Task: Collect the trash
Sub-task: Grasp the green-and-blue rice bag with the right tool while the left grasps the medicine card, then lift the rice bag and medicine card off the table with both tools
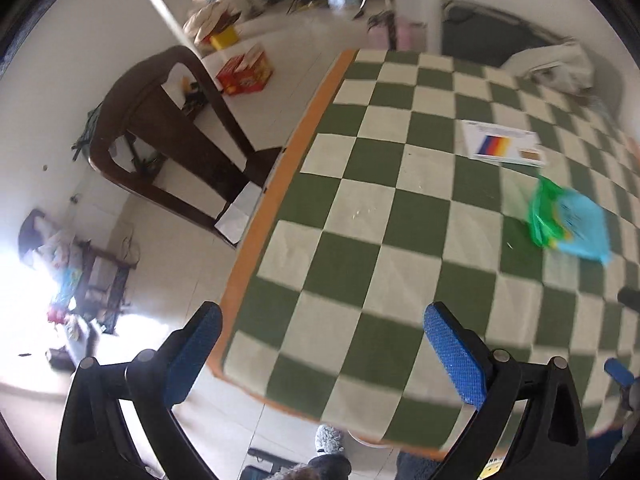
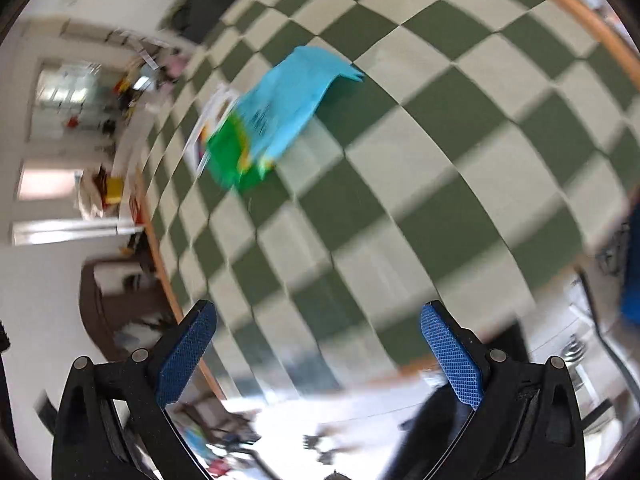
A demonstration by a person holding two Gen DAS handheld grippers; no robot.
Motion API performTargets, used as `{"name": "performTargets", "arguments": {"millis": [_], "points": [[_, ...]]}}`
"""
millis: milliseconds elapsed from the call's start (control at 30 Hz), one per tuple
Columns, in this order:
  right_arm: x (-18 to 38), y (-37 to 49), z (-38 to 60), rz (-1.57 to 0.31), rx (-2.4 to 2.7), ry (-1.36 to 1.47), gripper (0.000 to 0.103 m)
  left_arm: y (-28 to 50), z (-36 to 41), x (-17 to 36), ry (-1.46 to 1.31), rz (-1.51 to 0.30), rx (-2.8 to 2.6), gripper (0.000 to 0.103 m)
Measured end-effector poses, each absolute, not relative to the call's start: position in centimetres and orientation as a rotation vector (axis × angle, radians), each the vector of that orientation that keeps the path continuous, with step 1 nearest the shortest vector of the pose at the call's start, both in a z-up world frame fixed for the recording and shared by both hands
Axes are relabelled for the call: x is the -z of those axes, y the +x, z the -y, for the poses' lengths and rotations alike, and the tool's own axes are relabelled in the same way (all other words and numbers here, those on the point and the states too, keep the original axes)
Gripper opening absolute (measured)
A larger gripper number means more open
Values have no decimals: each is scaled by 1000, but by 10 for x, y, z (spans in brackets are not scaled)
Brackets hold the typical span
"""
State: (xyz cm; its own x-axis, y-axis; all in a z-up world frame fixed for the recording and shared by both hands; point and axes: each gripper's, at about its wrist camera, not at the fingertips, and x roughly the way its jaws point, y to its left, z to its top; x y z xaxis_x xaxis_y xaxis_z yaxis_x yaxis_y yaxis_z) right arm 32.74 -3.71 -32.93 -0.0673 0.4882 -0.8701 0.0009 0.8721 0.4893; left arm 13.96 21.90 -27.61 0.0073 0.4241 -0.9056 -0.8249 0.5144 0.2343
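A light blue and green plastic wrapper [image 1: 568,222] lies on the green-and-cream checkered tablecloth [image 1: 360,220], right of centre in the left wrist view. It also shows in the right wrist view [image 2: 280,112], blurred, far ahead of the fingers. A white card with coloured stripes [image 1: 502,144] lies beyond it; its edge shows in the right wrist view [image 2: 208,120]. My left gripper [image 1: 322,354] is open and empty above the table's near left corner. My right gripper [image 2: 318,354] is open and empty above the table's near edge.
A dark wooden chair [image 1: 168,128] stands at the table's left side. A red box [image 1: 244,72] and other clutter sit on the floor beyond it. A white object [image 1: 556,66] lies at the table's far right. The right gripper's blue fingertip [image 1: 618,372] shows at the left view's right edge.
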Motion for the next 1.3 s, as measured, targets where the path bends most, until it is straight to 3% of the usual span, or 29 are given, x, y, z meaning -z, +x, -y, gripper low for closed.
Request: {"name": "performTargets", "arguments": {"millis": [67, 233, 267, 300, 333, 400, 533, 733, 967, 1233, 1300], "points": [[359, 370, 15, -1632, -377, 435, 103, 165, -231, 288, -408, -1245, -1049, 103], [423, 439, -30, -1716, -285, 545, 89, 211, -250, 304, -347, -1303, -1083, 103], [430, 447, -38, -1723, -276, 552, 92, 221, -253, 307, -329, -1314, -1075, 103], [429, 451, -43, -1708, -266, 555, 85, 230, -255, 309, -315, -1322, -1063, 103], [426, 460, -57, -1673, -299, 535, 68, 239, -258, 312, -292, -1335, -1054, 103], [424, 468, -78, -1665, -337, 458, 47, 264, -264, 319, -230, -1362, -1007, 103], [416, 481, -94, -1626, -402, 390, 26, 318, -268, 324, -44, -1386, -867, 103], [386, 525, -69, -1556, -468, 244, 20, 407, -264, 346, 235, -1436, -482, 103], [397, 565, -38, -1658, -460, 293, 20, 461, -239, 394, 481, -1573, -78, 103], [420, 570, -29, -1706, -447, 365, 22, 478, -241, 405, 427, -1656, 53, 102], [423, 573, -28, -1711, -454, 365, 22, 477, -240, 403, 393, -1657, 81, 96]]}}
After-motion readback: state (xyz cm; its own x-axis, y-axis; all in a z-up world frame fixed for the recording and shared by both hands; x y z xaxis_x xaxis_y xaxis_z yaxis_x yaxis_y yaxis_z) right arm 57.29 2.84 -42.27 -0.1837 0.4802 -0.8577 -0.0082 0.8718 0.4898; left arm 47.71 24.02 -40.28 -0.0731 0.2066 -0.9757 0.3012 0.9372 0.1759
